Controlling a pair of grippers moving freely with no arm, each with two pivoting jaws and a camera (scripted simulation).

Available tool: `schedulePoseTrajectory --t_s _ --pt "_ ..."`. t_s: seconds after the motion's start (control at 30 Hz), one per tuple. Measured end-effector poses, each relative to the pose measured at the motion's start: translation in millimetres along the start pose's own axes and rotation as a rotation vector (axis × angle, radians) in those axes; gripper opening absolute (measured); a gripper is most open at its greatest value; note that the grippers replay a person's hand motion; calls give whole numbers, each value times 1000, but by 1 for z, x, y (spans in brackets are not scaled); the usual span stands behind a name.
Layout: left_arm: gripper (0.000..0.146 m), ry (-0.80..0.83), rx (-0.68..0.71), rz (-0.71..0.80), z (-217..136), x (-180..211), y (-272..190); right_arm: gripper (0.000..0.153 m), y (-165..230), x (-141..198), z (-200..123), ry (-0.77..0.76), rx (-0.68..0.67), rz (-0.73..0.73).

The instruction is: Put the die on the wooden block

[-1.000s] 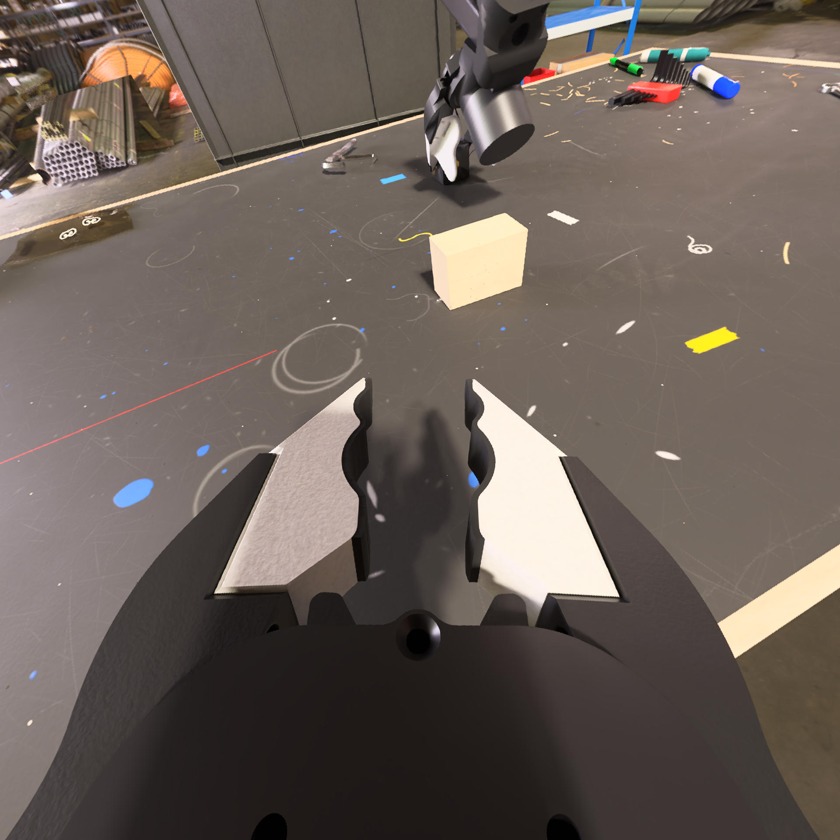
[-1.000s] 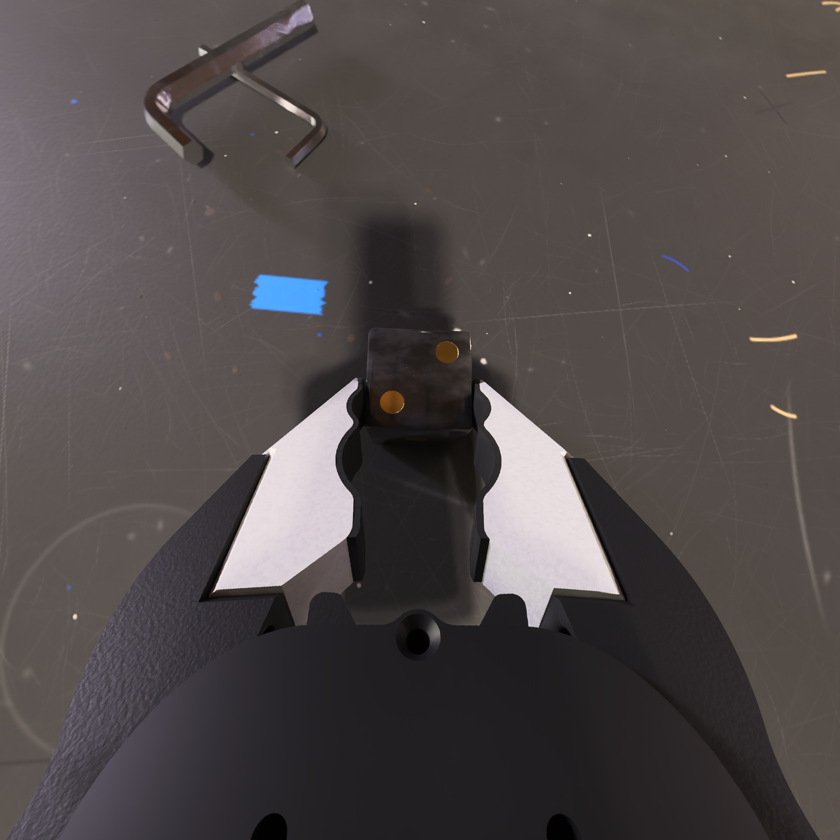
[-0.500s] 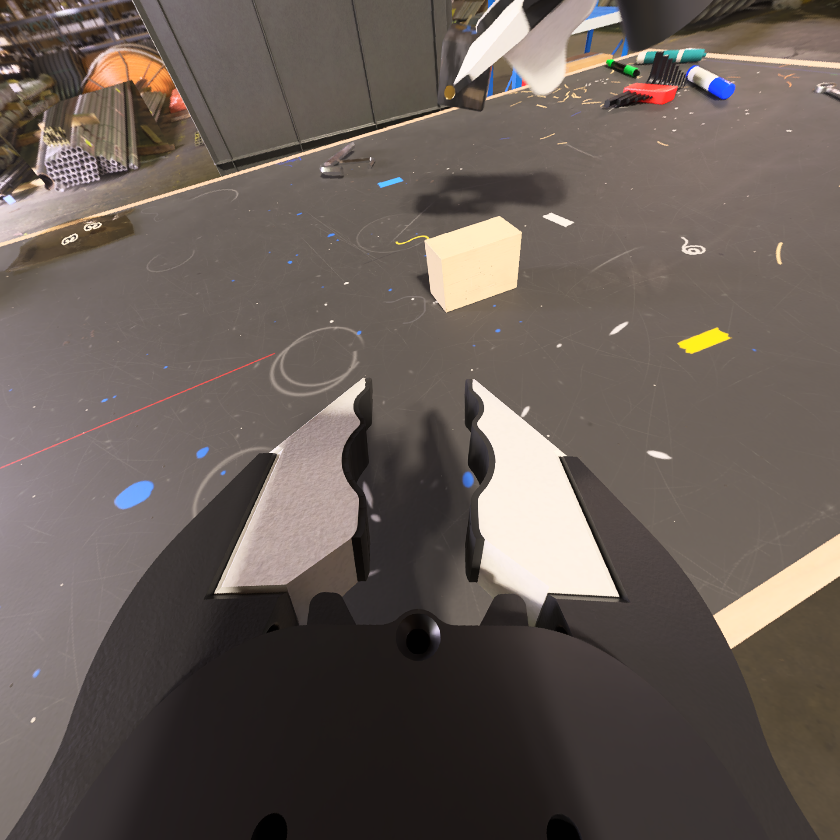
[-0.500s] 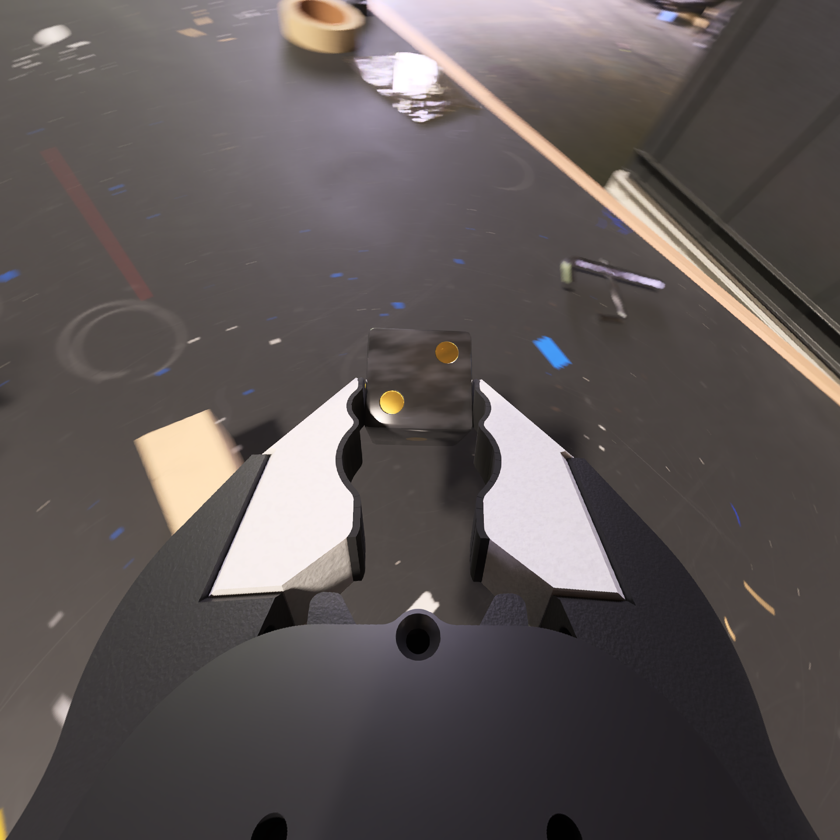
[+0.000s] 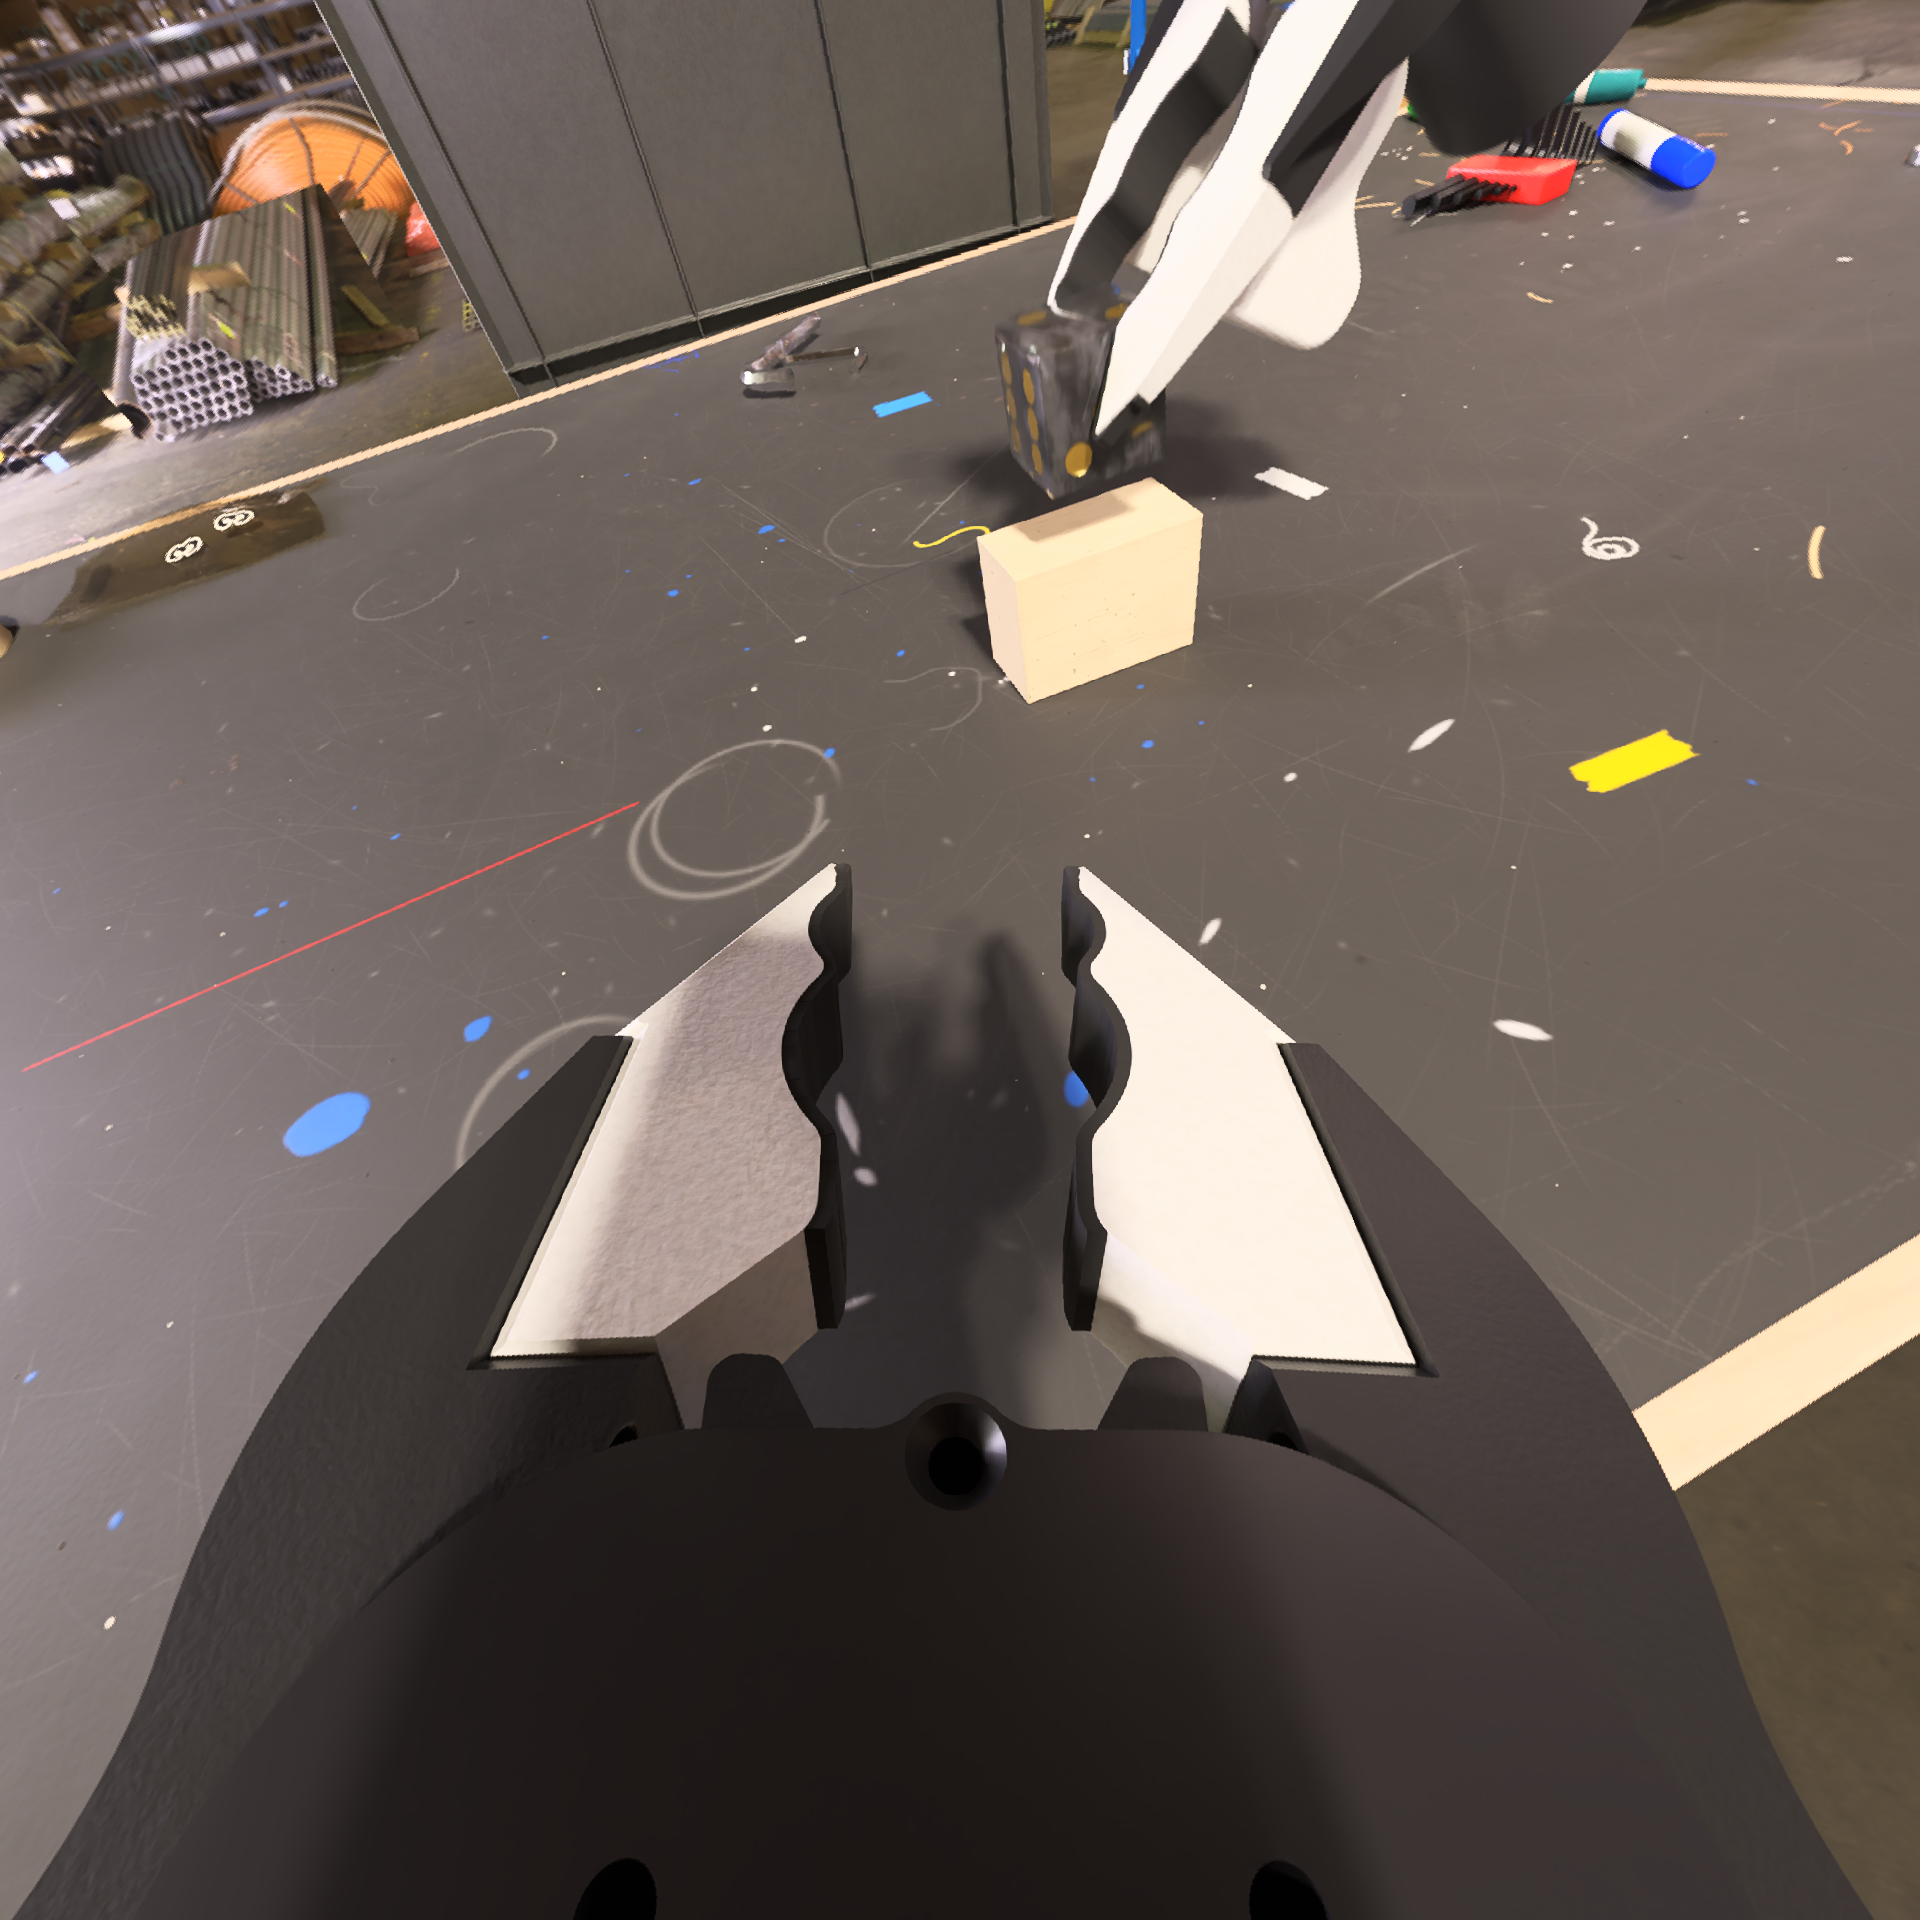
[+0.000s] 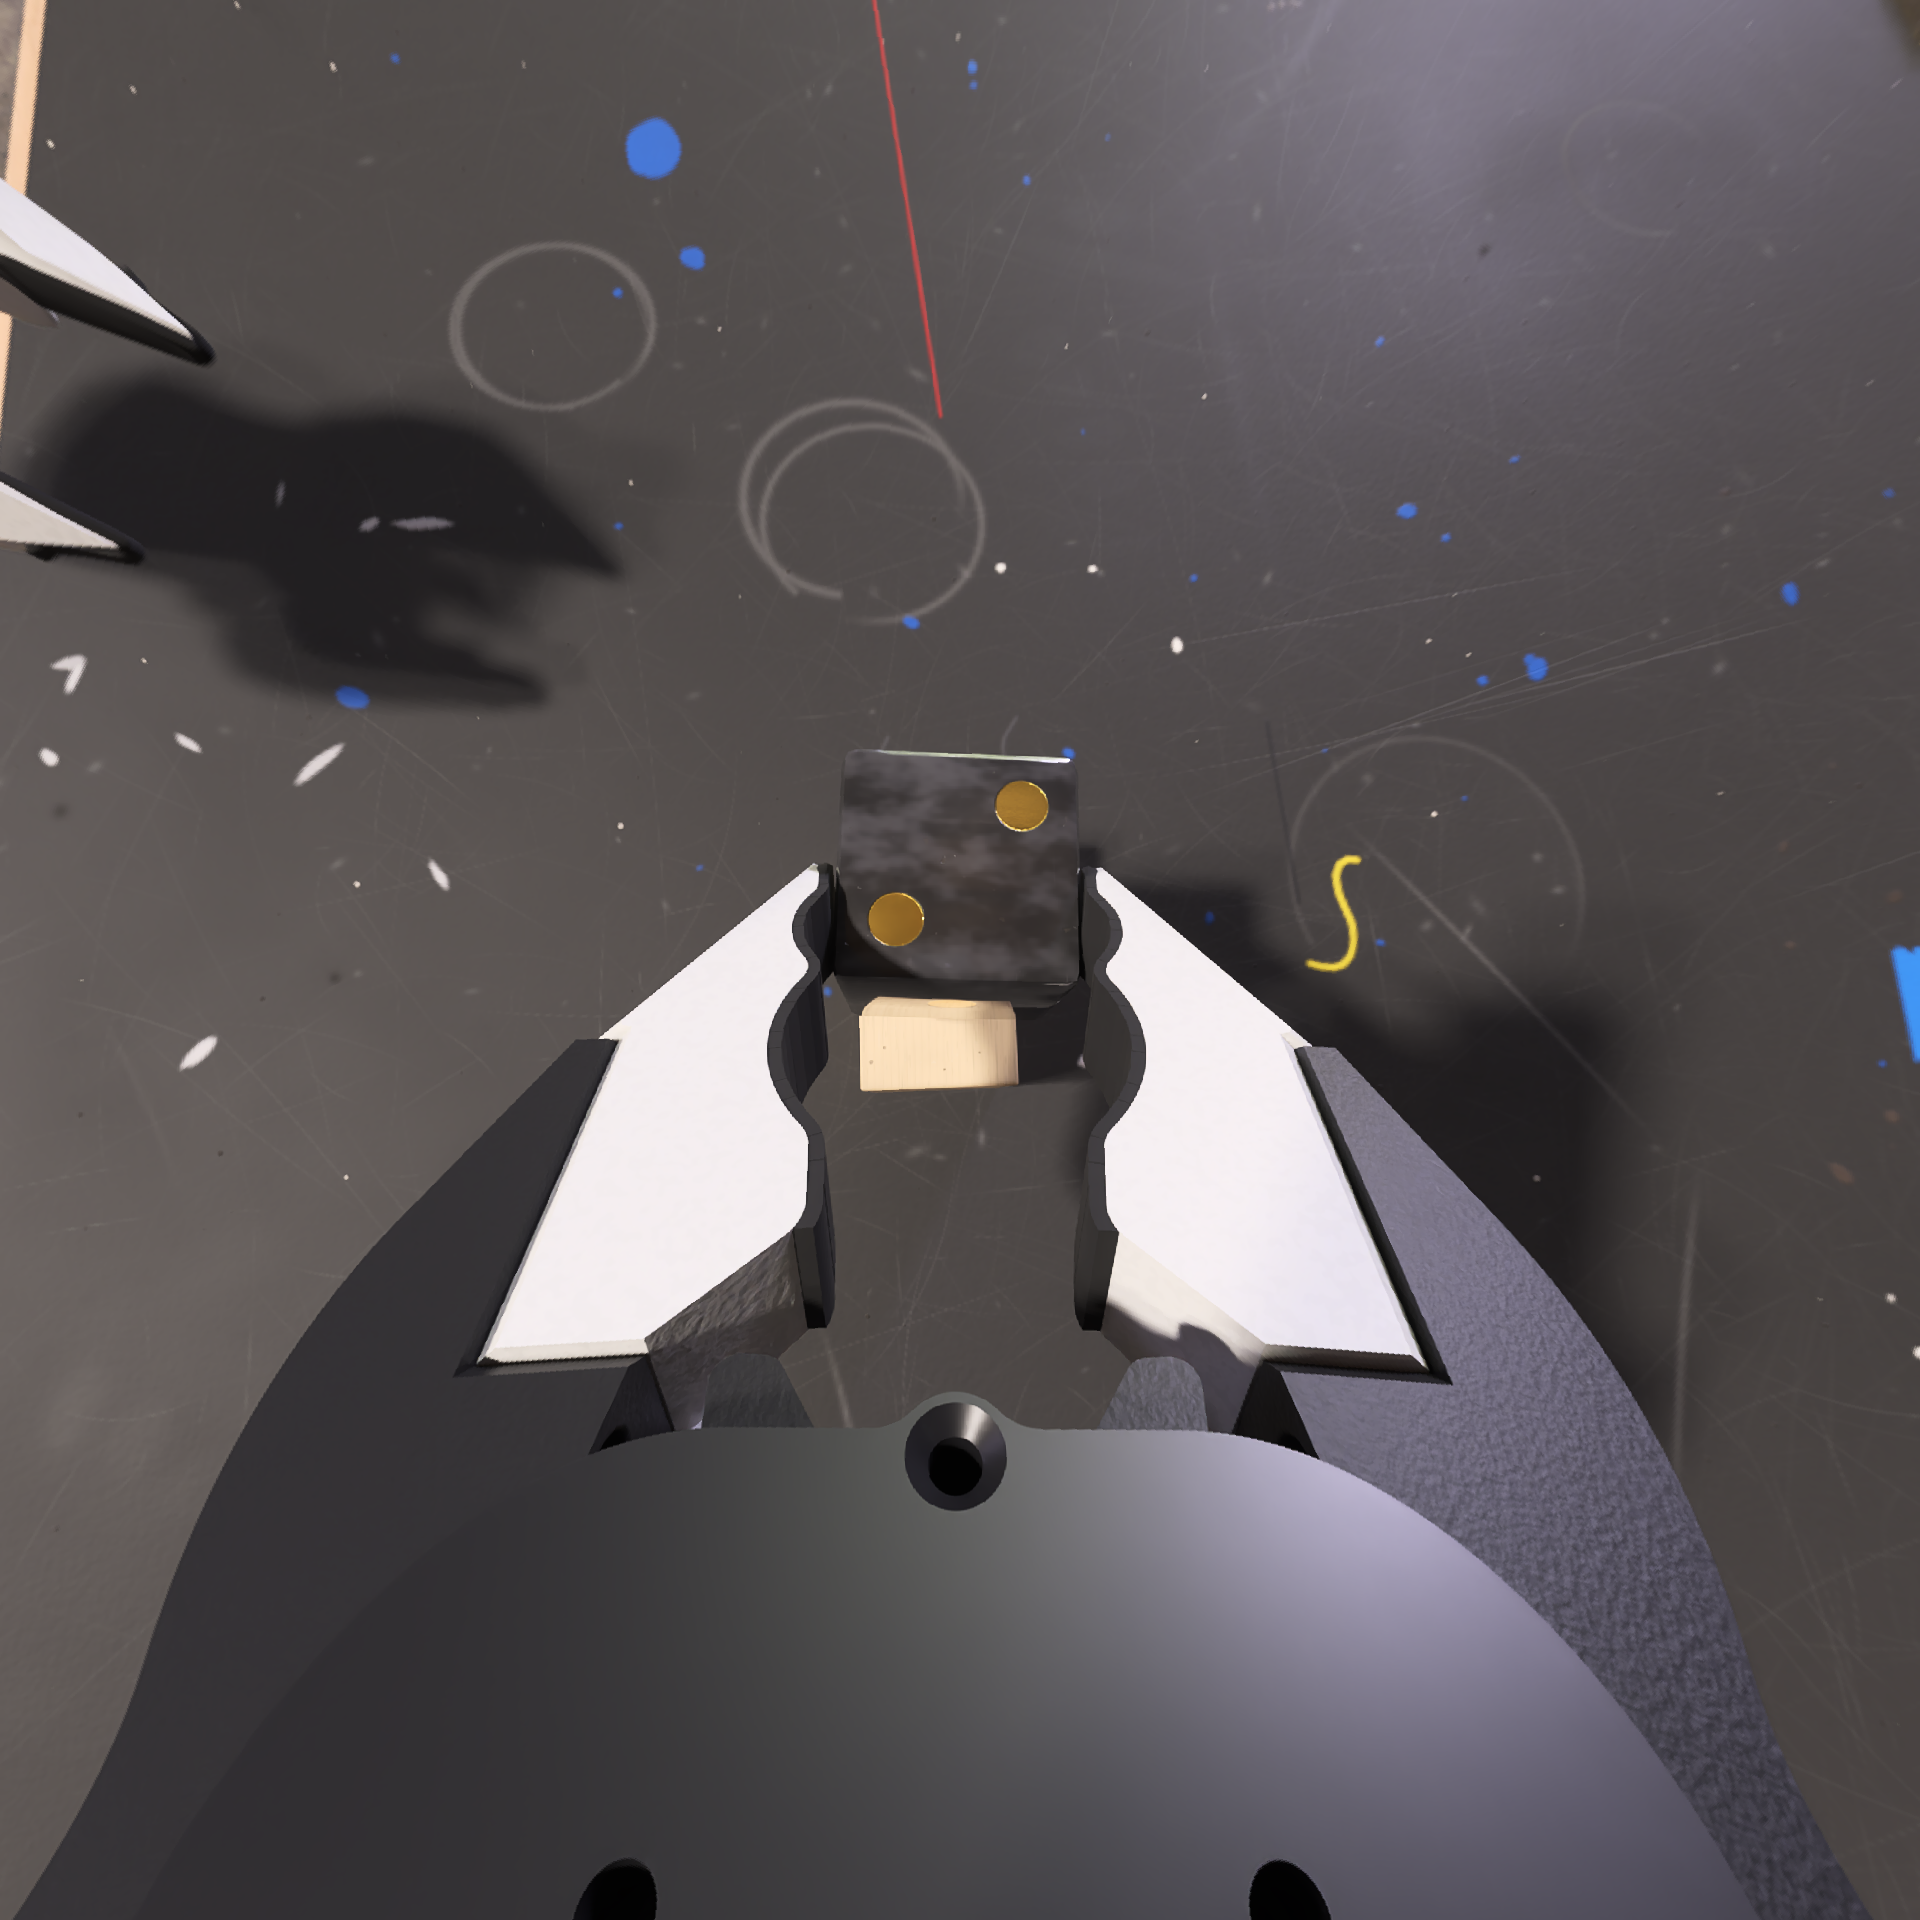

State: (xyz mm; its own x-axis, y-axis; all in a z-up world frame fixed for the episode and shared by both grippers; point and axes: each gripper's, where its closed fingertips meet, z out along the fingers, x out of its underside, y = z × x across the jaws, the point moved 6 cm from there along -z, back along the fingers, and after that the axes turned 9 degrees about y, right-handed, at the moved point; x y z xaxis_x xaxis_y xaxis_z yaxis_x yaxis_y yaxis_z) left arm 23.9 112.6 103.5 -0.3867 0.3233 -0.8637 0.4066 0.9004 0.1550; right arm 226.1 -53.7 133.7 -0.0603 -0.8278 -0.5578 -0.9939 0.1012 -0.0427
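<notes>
The die (image 6: 956,868) is dark grey with gold pips. My right gripper (image 6: 956,894) is shut on it at the fingertips. In the left wrist view the die (image 5: 1049,400) hangs in the air just above the far top edge of the pale wooden block (image 5: 1091,587), which stands on the dark floor. In the right wrist view the block (image 6: 935,1044) shows partly, right under the die. My left gripper (image 5: 956,883) is open and empty, low over the floor, well in front of the block. Its fingertips (image 6: 104,301) show at the left edge of the right wrist view.
A metal hex key (image 5: 795,358) lies beyond the block near a grey cabinet (image 5: 727,156). A red hex-key set (image 5: 1507,177) and a blue-capped marker (image 5: 1652,145) lie at the far right. Yellow tape (image 5: 1631,758) marks the floor to the right. Pipes (image 5: 208,322) are stacked at the far left.
My right gripper has carried the die from high up down to just above the block and now points steeply down at the floor. My left gripper has not moved.
</notes>
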Motion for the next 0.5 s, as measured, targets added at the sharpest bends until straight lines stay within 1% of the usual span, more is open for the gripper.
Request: schedulePoseTrajectory --t_s 0.23,0.5 --pt "40 -1 12 -5 0 0 1 47 3 9 9 29 -20 -20" --pt "40 3 15 1 1 1 -1 47 4 8 13 56 -18 -47"
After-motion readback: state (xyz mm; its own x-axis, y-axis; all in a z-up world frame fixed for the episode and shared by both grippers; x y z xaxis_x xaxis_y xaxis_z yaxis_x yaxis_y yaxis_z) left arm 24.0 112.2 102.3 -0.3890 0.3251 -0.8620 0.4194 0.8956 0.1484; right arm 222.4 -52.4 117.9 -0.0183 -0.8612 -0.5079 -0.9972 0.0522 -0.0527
